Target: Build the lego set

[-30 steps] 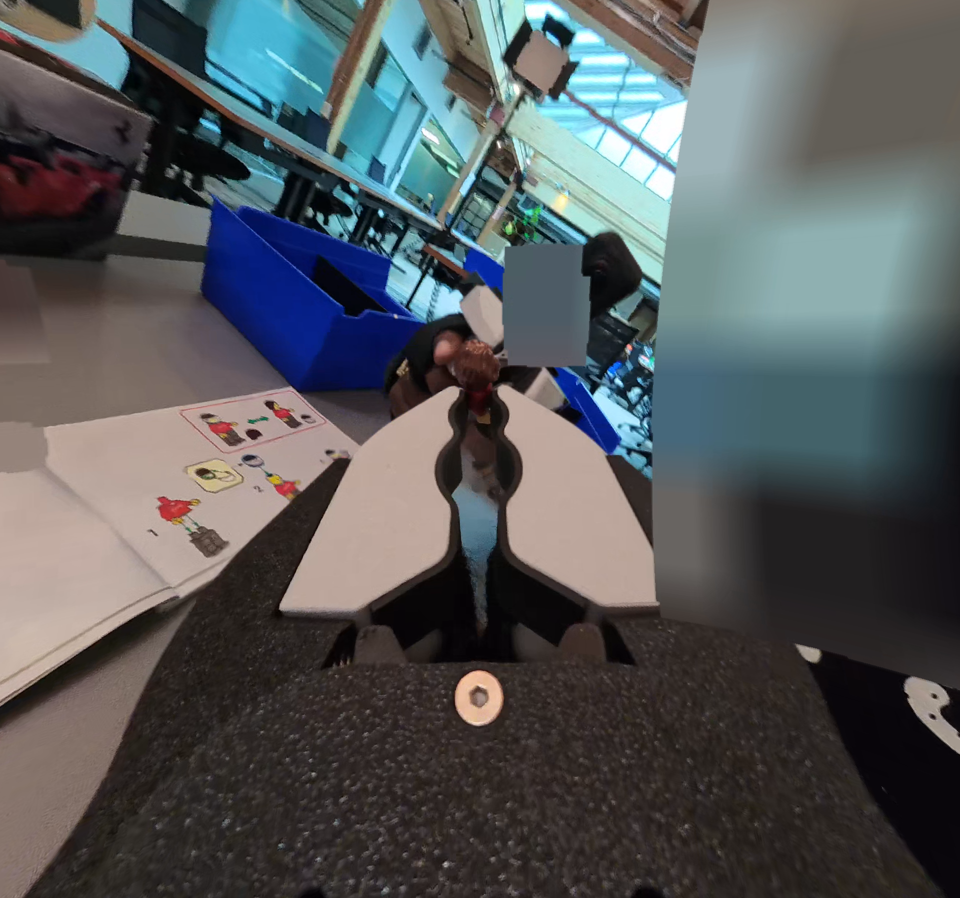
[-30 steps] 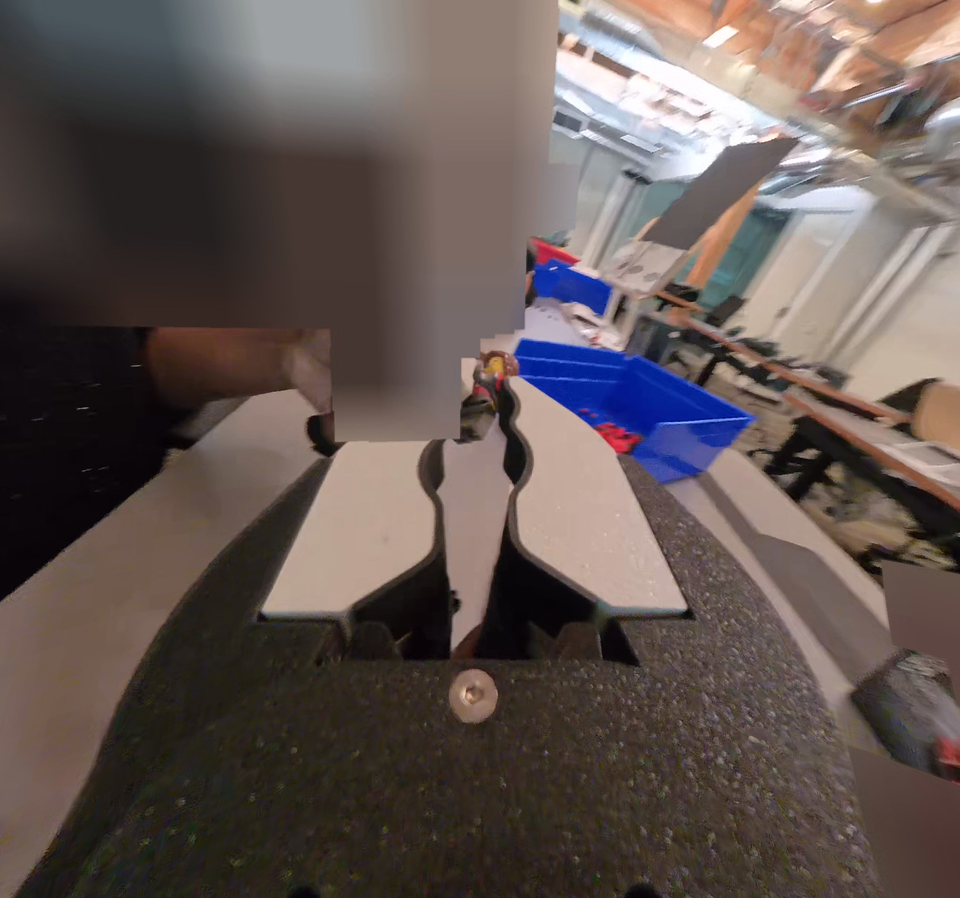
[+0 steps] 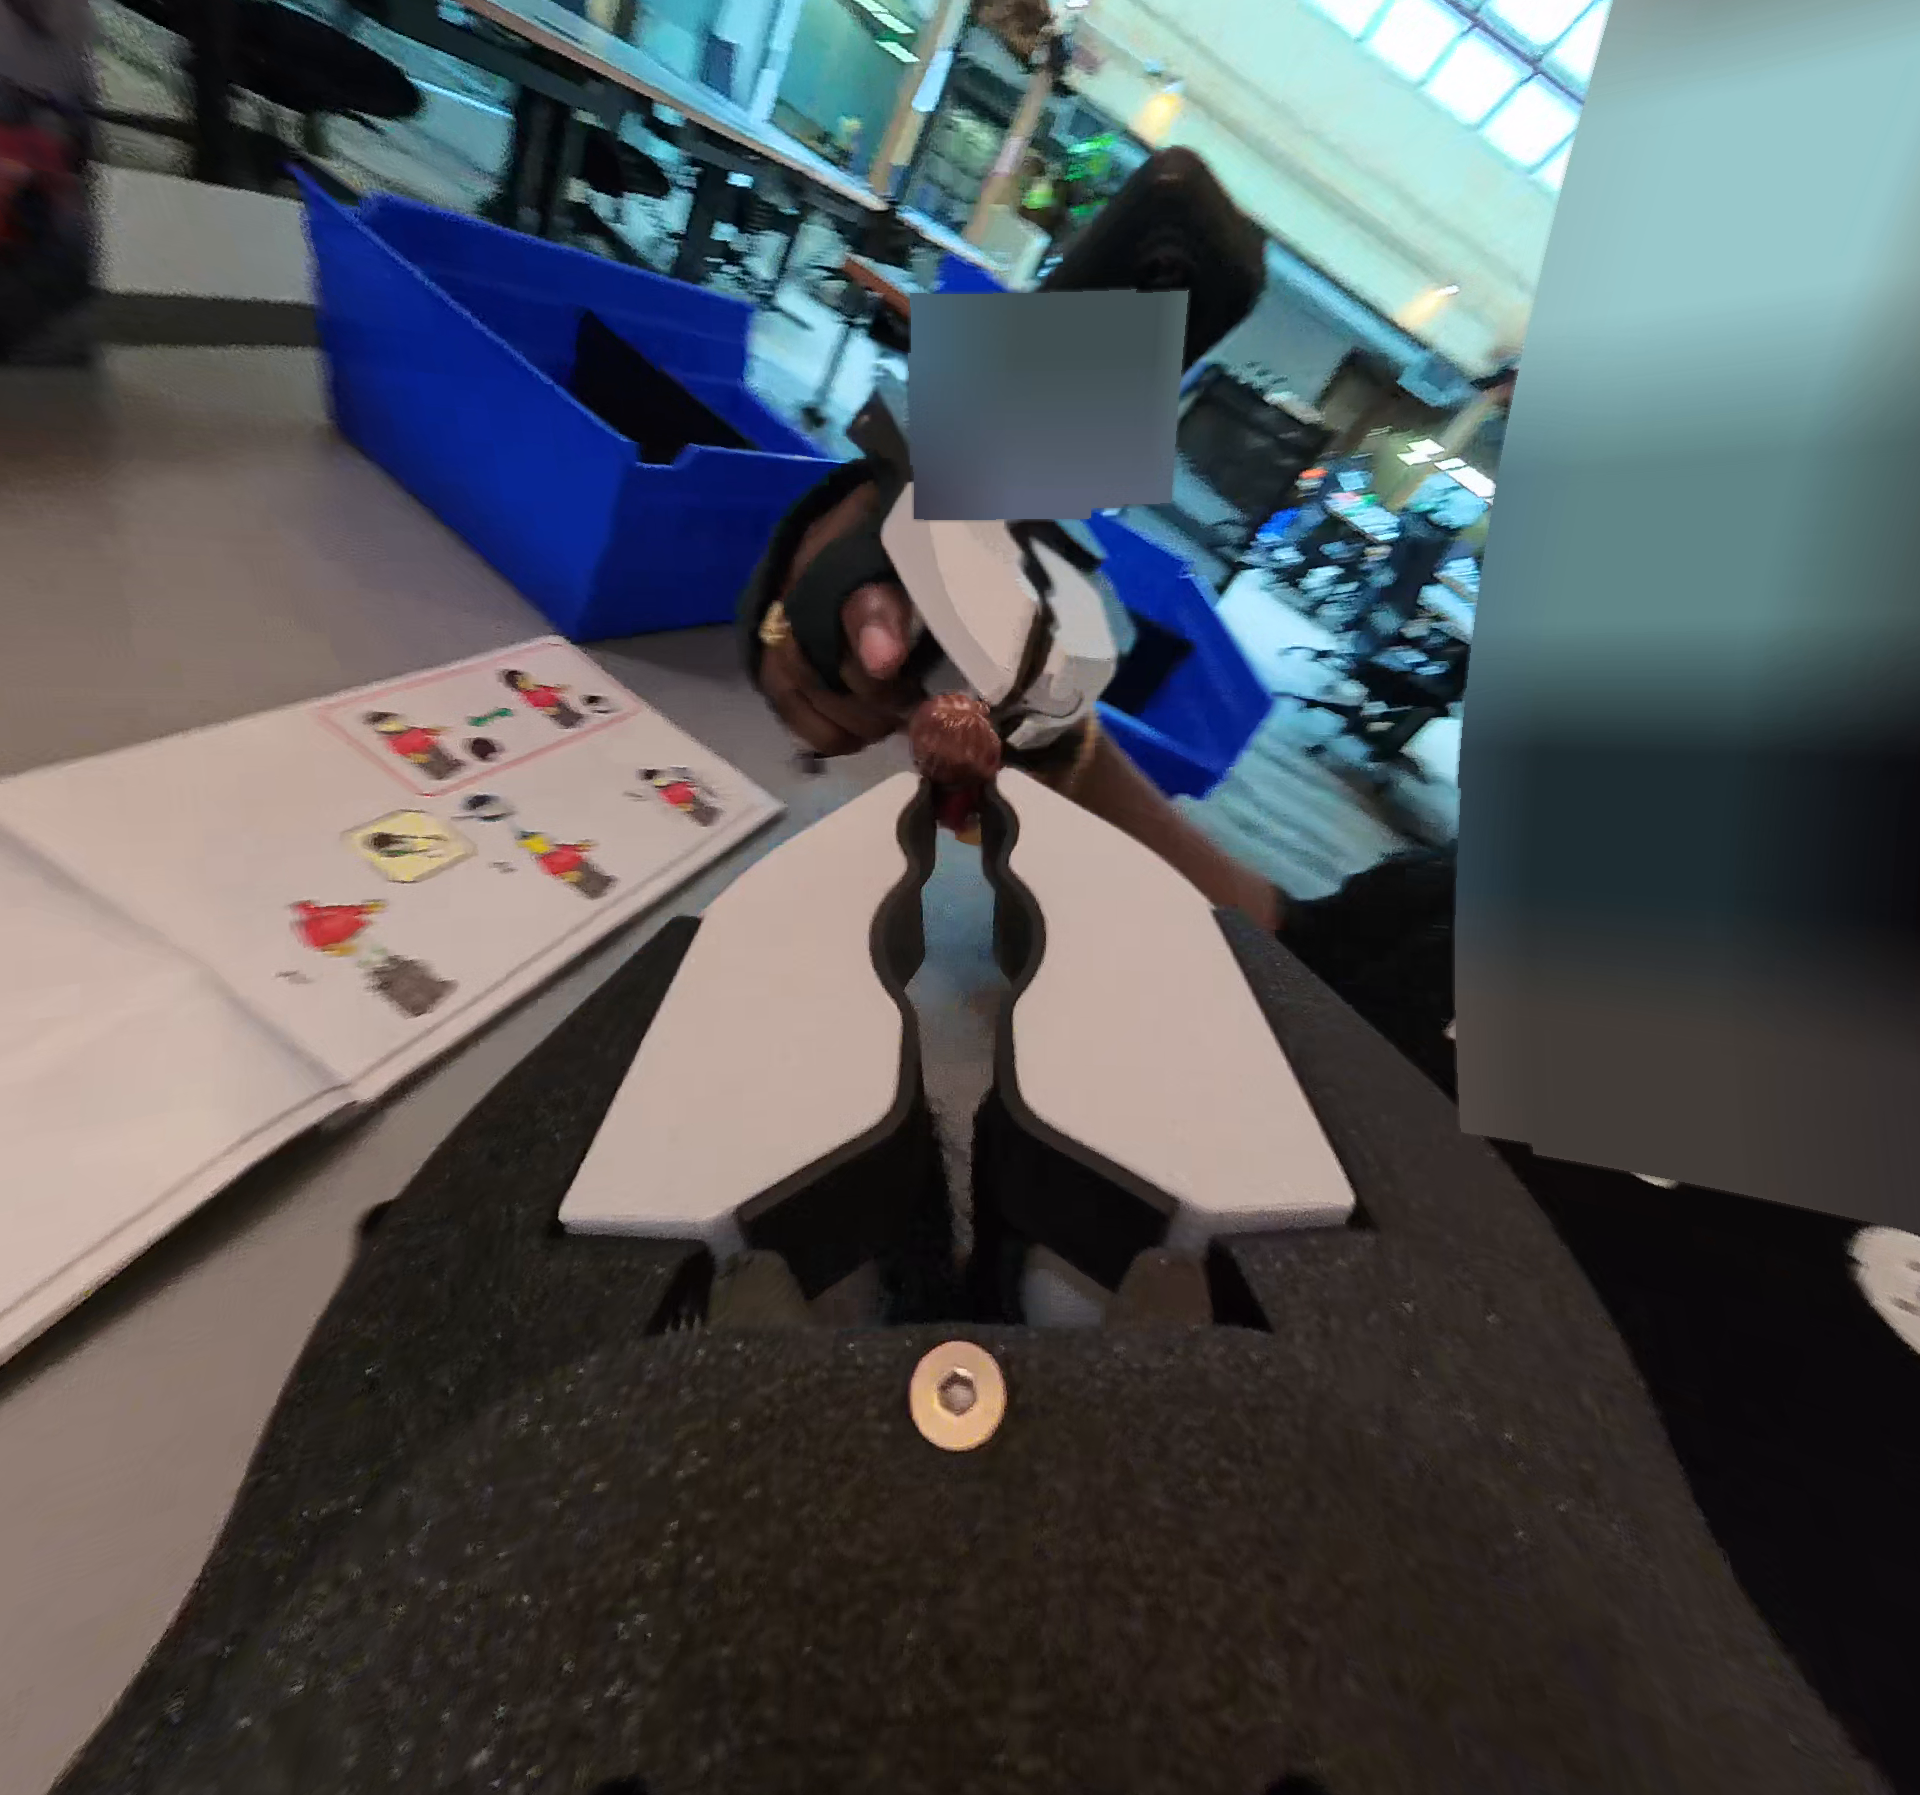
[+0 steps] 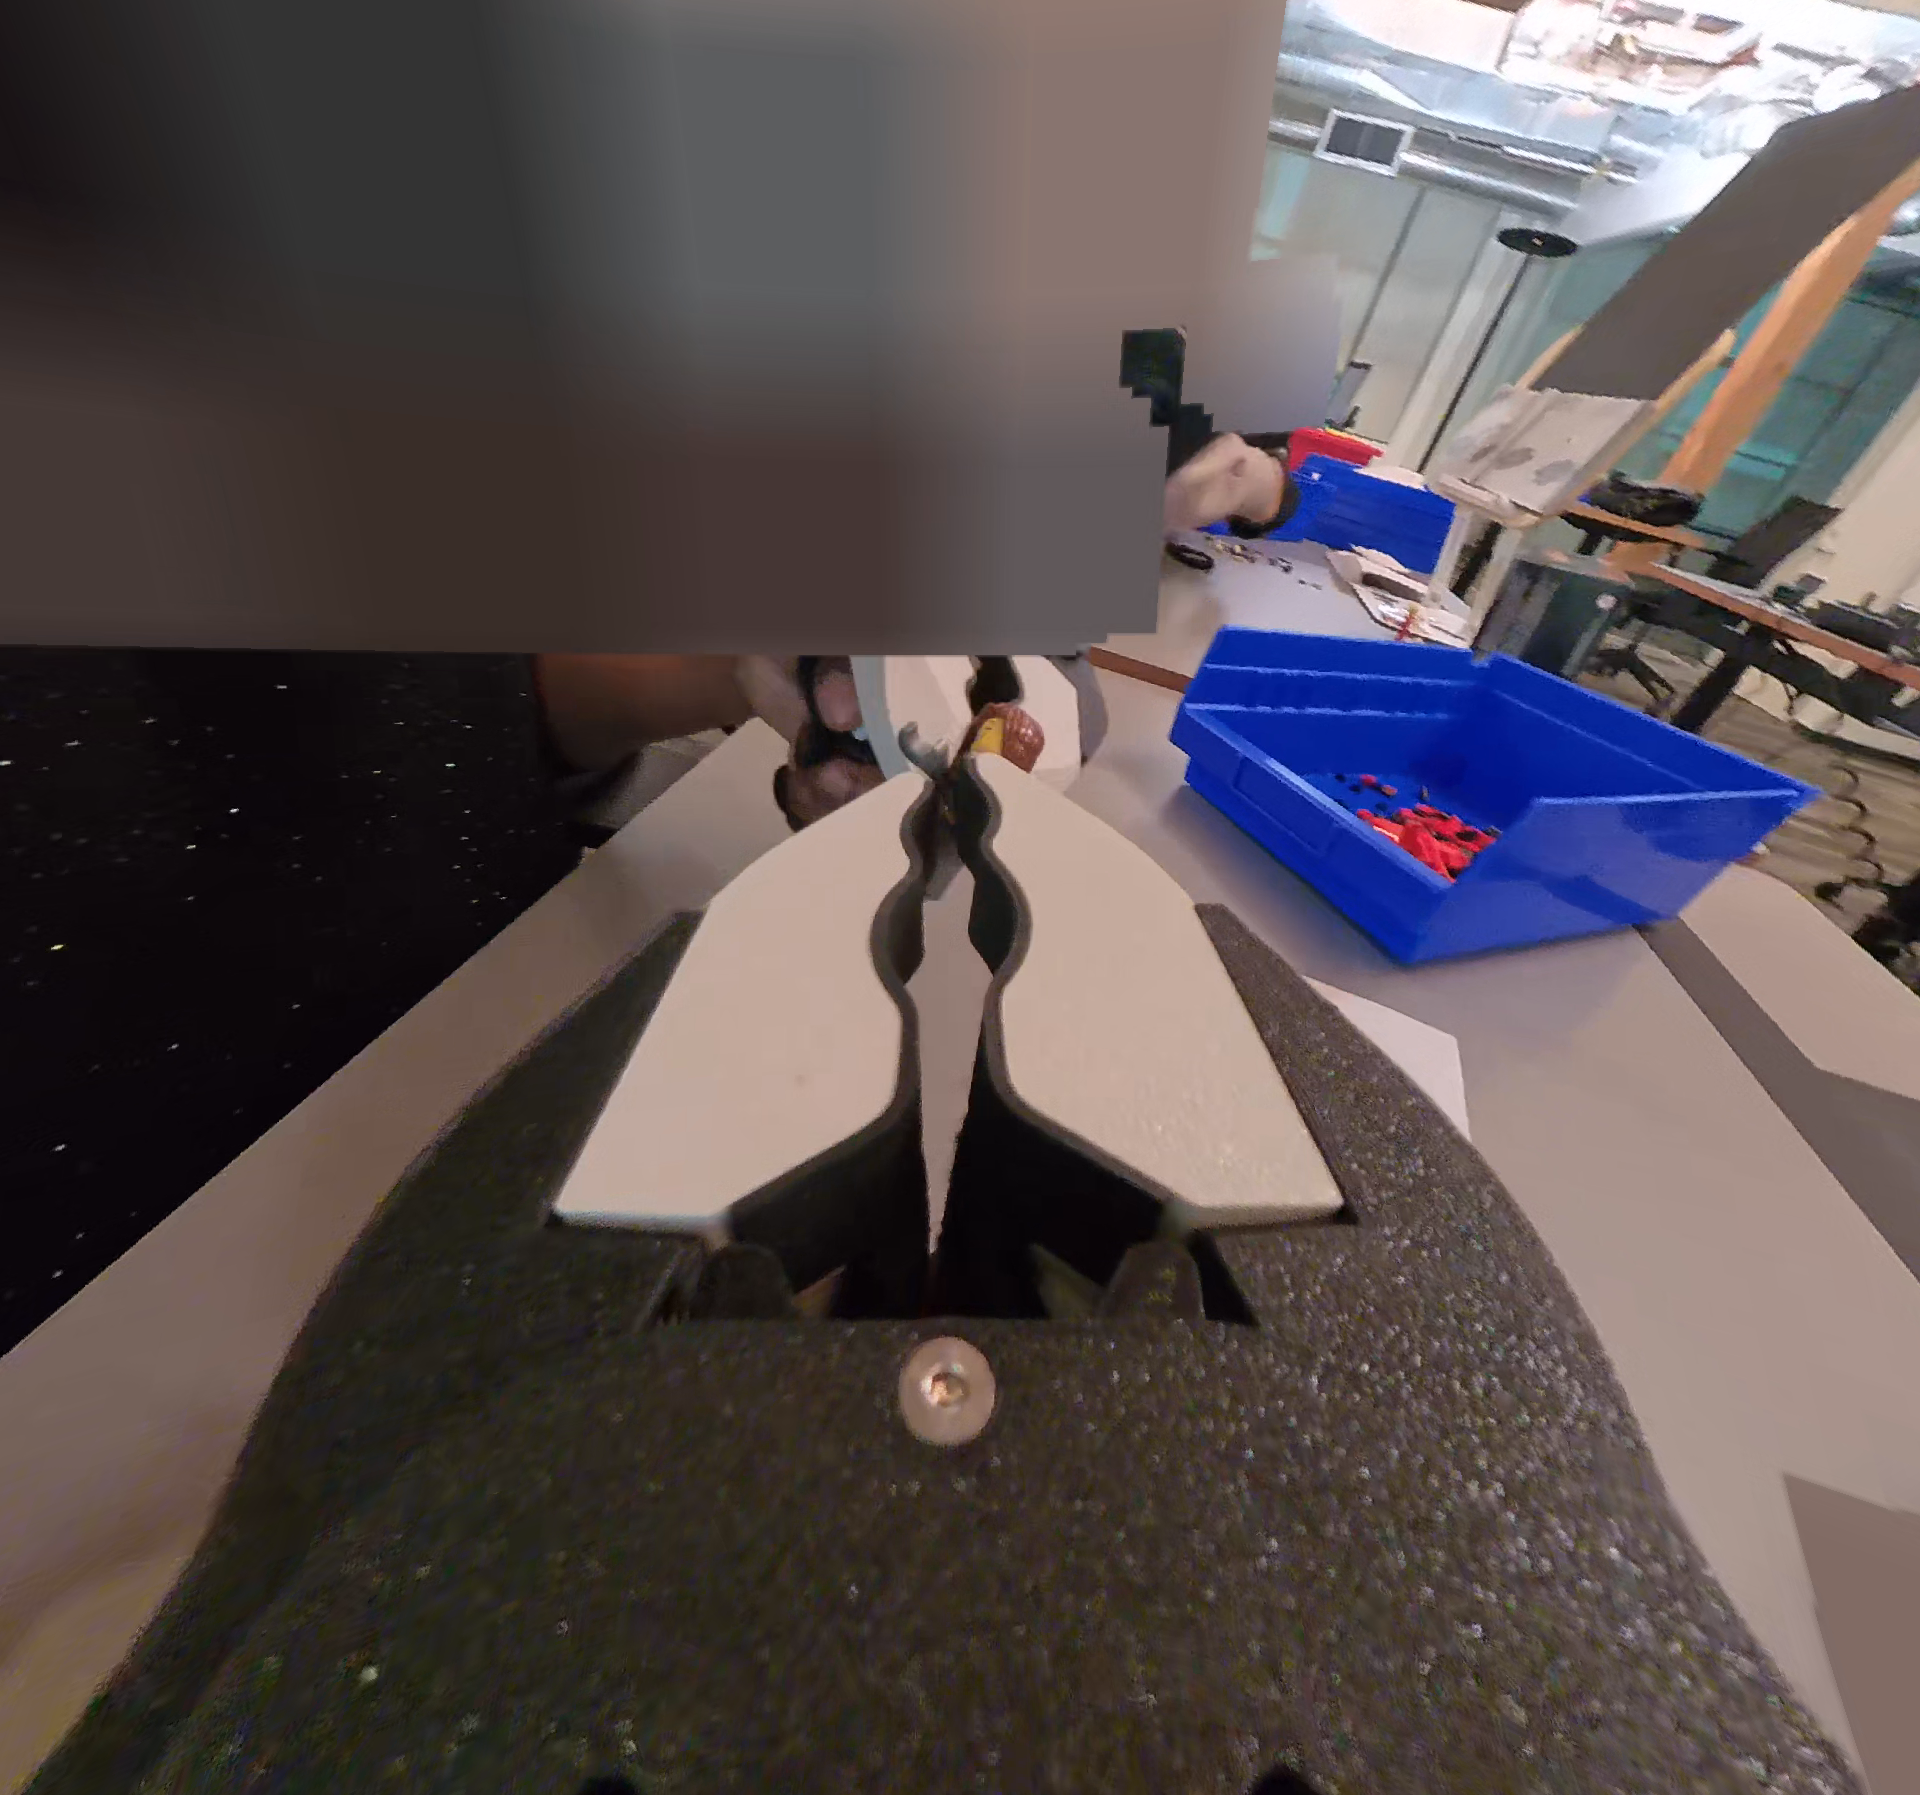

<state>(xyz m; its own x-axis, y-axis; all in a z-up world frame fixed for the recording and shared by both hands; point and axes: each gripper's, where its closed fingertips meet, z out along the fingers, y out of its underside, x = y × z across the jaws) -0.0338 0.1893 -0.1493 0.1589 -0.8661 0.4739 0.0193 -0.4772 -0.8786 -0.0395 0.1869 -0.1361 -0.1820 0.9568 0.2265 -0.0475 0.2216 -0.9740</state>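
Minifigure (image 3: 954, 769), a small toy figure with a brown hair piece, a yellow head and a red torso, sits pinched at the very tips of the left hand-held gripper (image 3: 956, 800), lifted above the grey table (image 3: 208, 550). Its head pokes out past the fingertips and its long axis runs on along the line of the fingers. The right hand-held gripper (image 4: 951, 800) comes in from the opposite side, so the two tools meet nearly tip to tip. Its fingers are drawn together on a small grey tool-like piece (image 4: 920, 743) that lies just beside the figure's head (image 4: 1008, 732), toward the figure's near side; whether the two touch is unclear. Left of the left hand-held gripper an open instruction booklet (image 3: 343, 862) lies flat. Beyond it stands a blue bin (image 3: 499, 436). Another blue bin (image 4: 1486, 789), holding red pieces, stands to the right of the right hand-held gripper.
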